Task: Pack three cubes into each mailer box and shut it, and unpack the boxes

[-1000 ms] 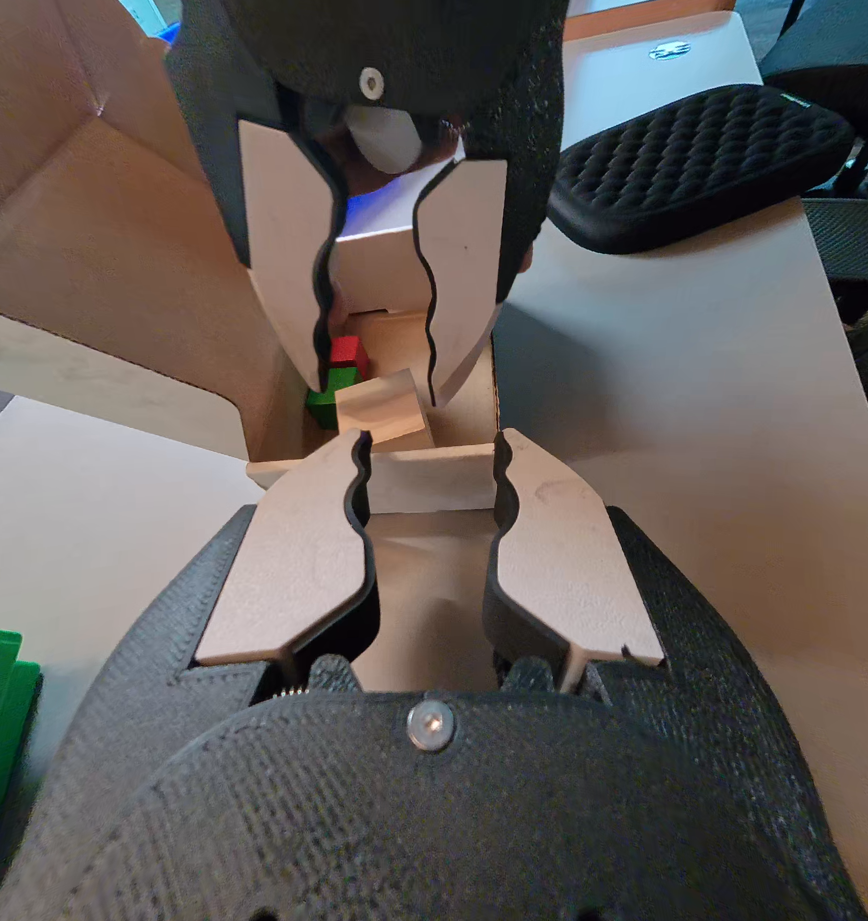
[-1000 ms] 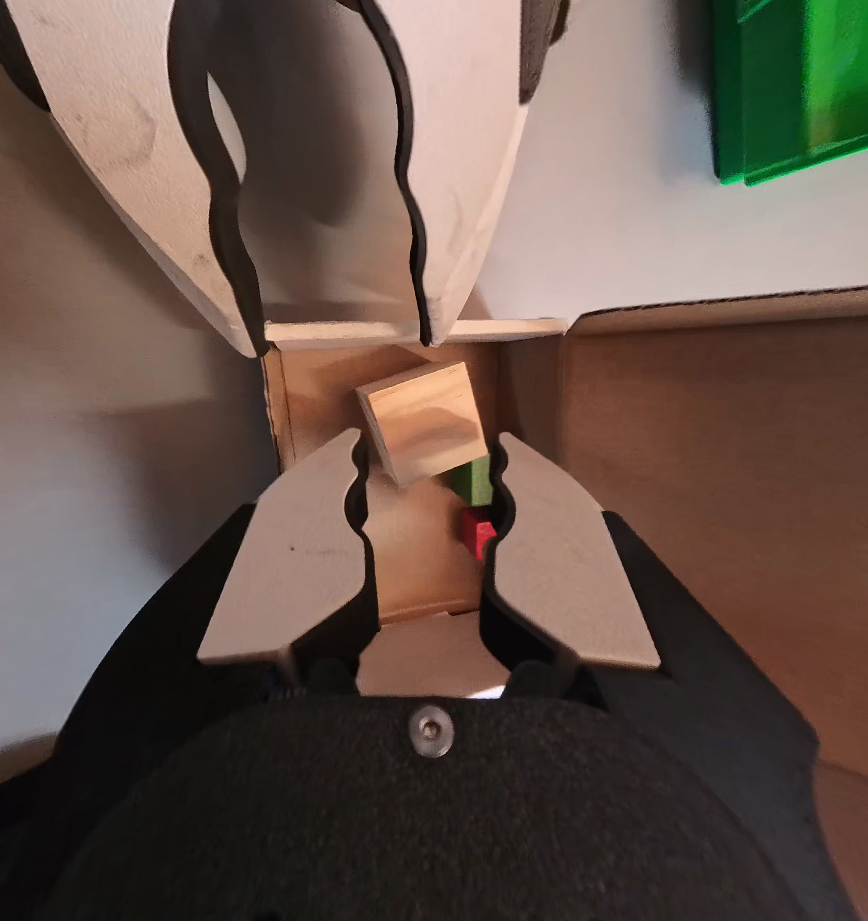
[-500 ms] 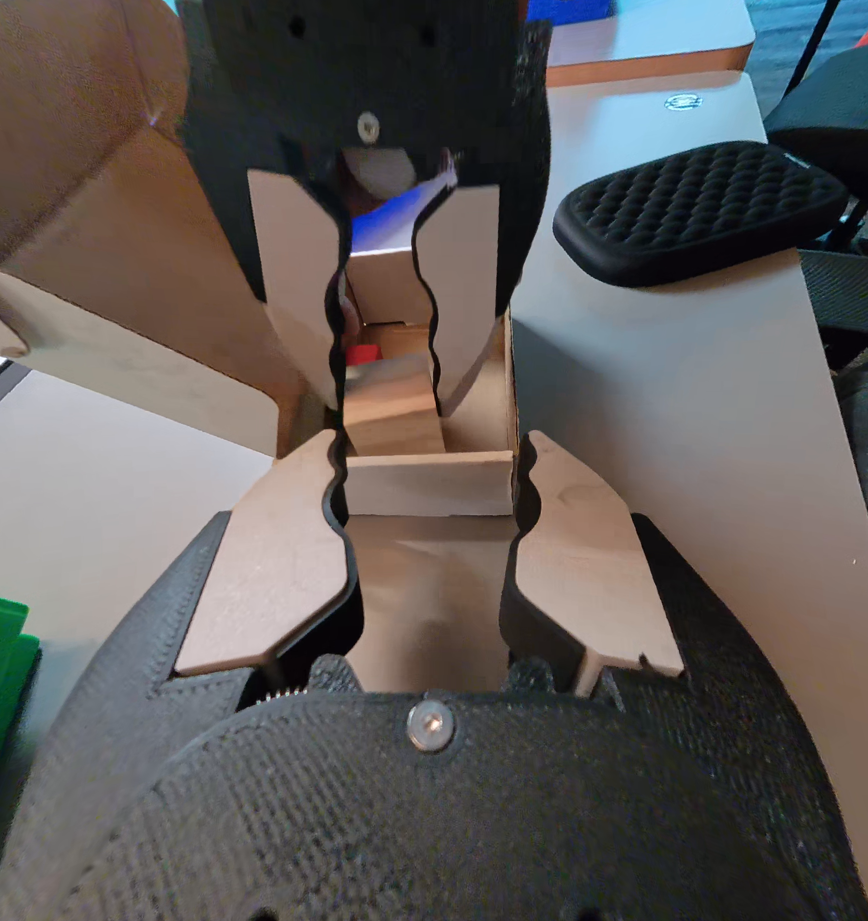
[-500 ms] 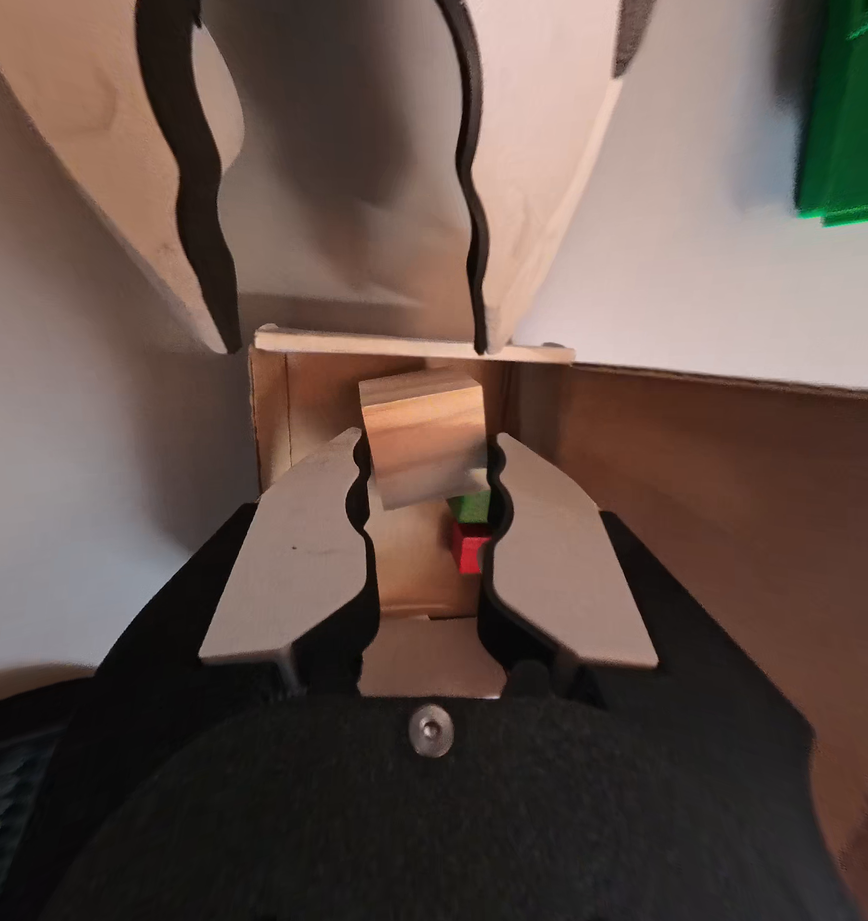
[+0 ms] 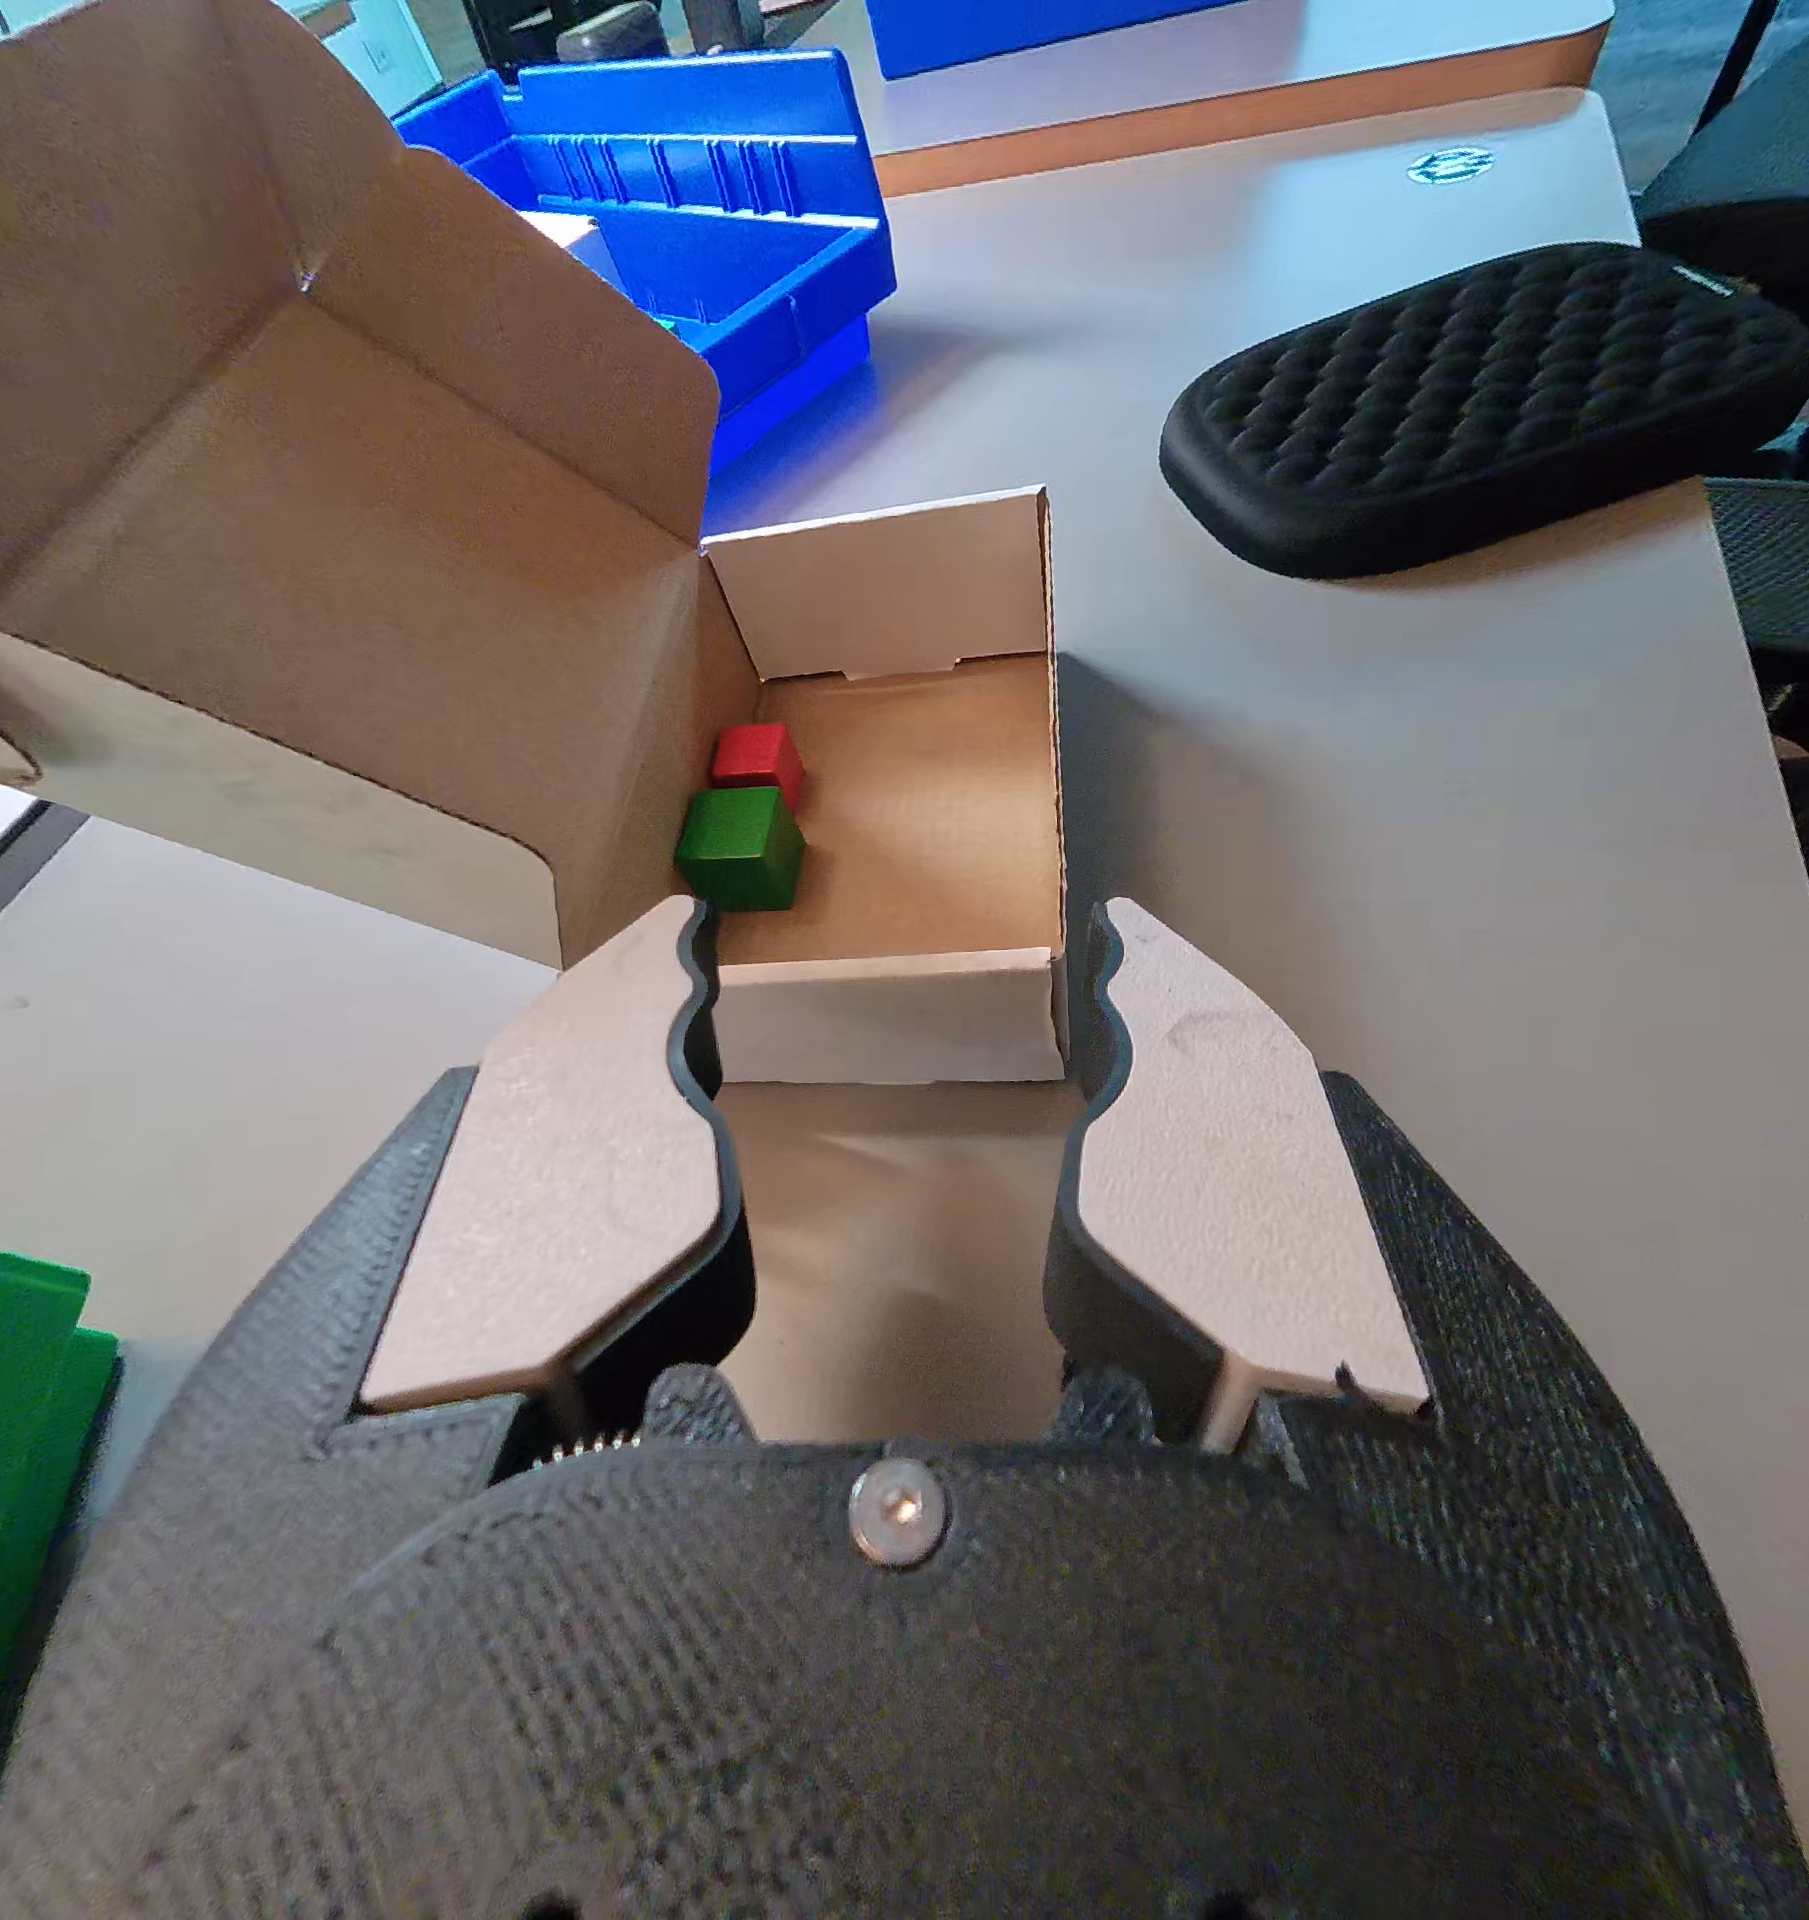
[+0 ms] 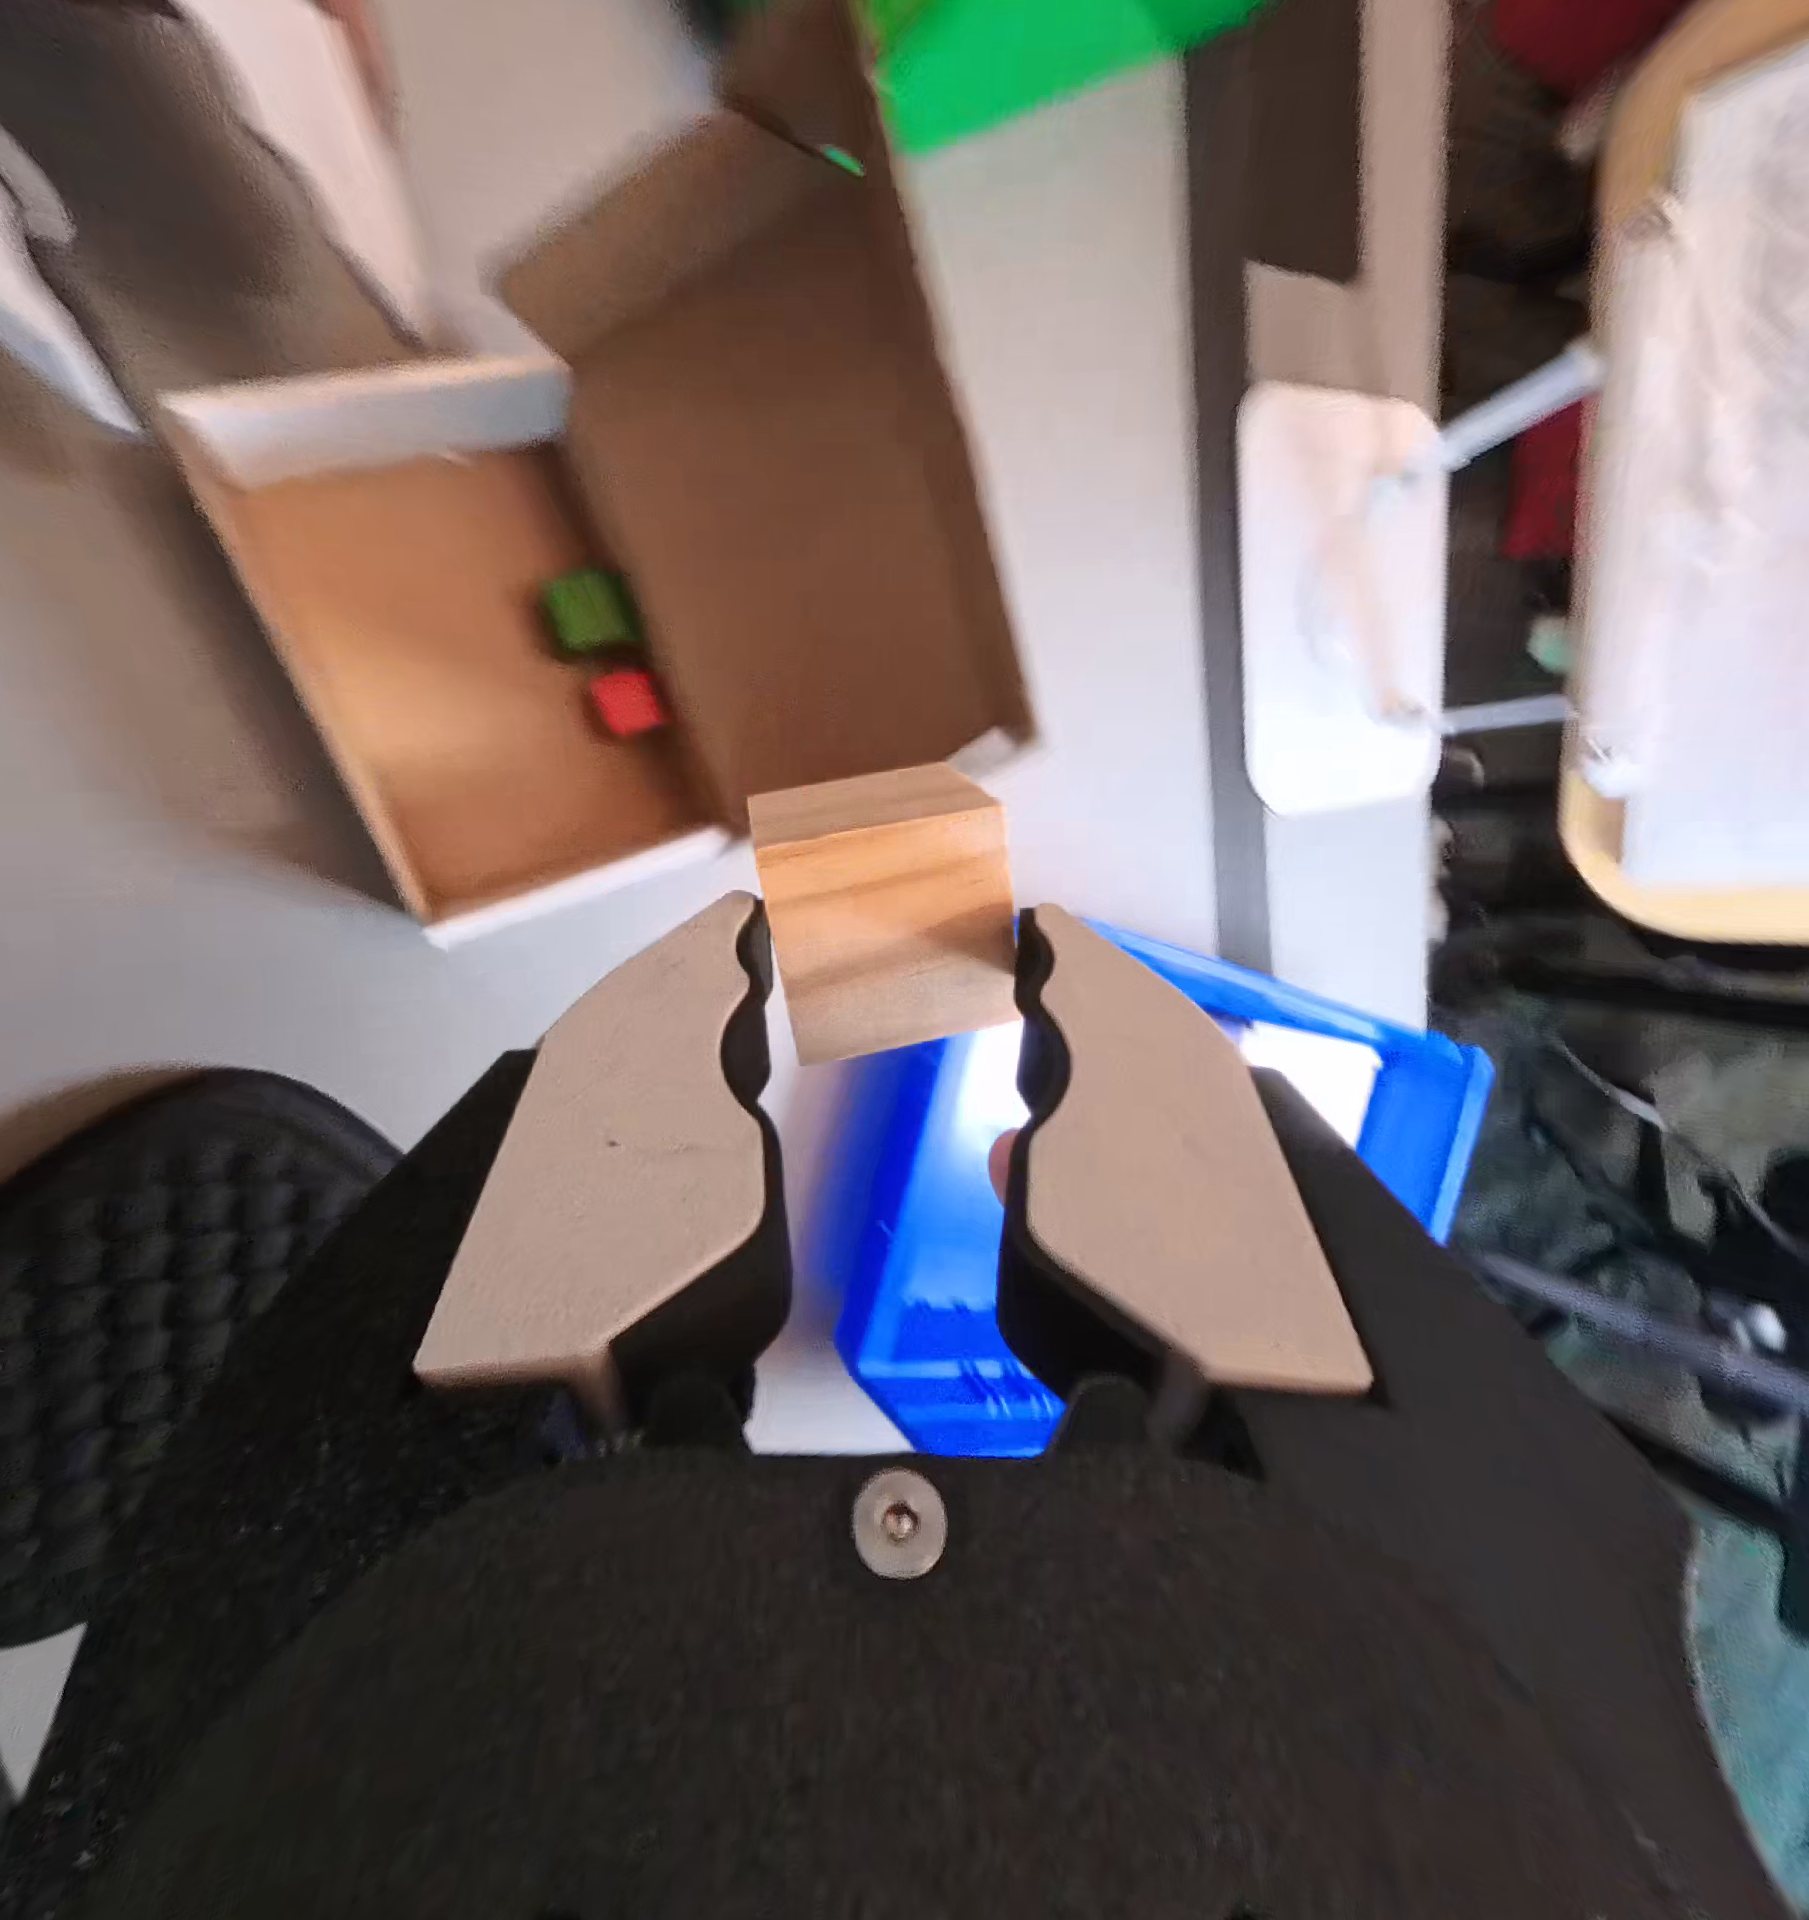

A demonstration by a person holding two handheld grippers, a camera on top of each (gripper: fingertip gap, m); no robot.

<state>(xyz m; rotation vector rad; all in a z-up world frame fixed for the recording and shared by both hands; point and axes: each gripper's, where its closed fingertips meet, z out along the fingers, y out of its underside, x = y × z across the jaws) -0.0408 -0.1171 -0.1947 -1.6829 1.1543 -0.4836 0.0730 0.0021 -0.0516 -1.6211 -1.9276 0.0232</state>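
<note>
An open mailer box [image 5: 884, 1023] stands on the table, its lid [image 5: 287, 488] raised to the left. A red cube [image 5: 758, 756] and a green cube [image 5: 741, 847] lie inside against its left wall. My left gripper [image 5: 895, 935] is open and empty, its fingertips on either side of the box's near wall. My right gripper [image 6: 886, 925] is shut on a plain wooden cube [image 6: 884, 914] and holds it in the air above a blue bin [image 6: 1149, 1174]. The box [image 6: 308, 410] with the green cube [image 6: 588, 611] and red cube [image 6: 625, 701] shows behind it, blurred.
The blue bin [image 5: 692, 223] stands behind the box. A black padded chair armrest [image 5: 1482, 400] lies at the table's right edge and also shows in the right wrist view [image 6: 131, 1299]. A green object [image 5: 6, 1403] lies at the near left. A second table [image 5: 1232, 52] stands beyond. The grippers' ends are close to 20 centimetres from one another. The green object [image 5: 6, 1403] is closer to my left gripper, around 20 centimetres from its tips; the right tips are 35 centimetres off.
My right gripper has closed on the wooden cube, lifted it out of the box and carried it away over the blue bin. My left gripper has opened wider at the box's near wall.
</note>
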